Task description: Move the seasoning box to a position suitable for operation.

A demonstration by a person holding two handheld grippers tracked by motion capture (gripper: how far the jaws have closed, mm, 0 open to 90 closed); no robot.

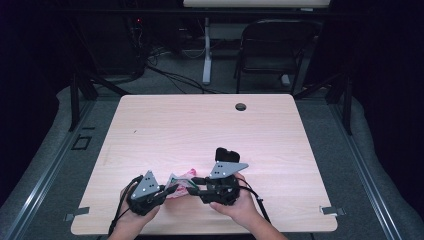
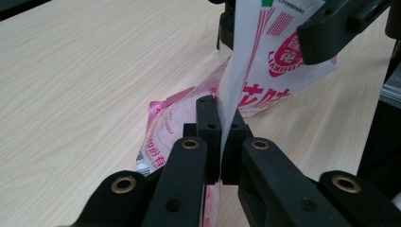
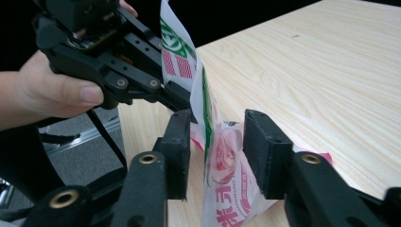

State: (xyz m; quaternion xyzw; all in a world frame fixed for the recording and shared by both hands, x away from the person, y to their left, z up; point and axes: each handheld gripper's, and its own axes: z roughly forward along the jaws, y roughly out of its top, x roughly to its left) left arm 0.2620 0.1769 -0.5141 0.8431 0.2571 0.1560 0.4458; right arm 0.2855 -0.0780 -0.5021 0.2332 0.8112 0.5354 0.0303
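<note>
Pink-and-white printed plastic packet (image 1: 181,184) sits at 6 o'clock on the light wood table (image 1: 200,130), near the front edge, held up between both grippers.

Left gripper (image 1: 170,190) at about 7 o'clock of the table, jaws fully closed, clamped on one edge of the packet. In the left gripper view the packet (image 2: 246,90) stands on edge out of the closed jaws, red printed characters and a round red logo on the film; its lower part trails down to the table surface (image 2: 94,71).

Right gripper (image 1: 196,183) just right of the packet, at 6 o'clock, pointing toward the left gripper. Jaws roughly half open, straddling the packet (image 3: 222,165); in the right gripper view the film runs between the two pads with a gap on each side, more on the right pad's side. No contact I can confirm.

The same view shows the left gripper (image 3: 182,101) at 10 o'clock, pinching the packet's upper edge with green and red print, hand (image 3: 52,90) wrapped around its body.

Both grippers are nearly touching tip to tip.
</note>
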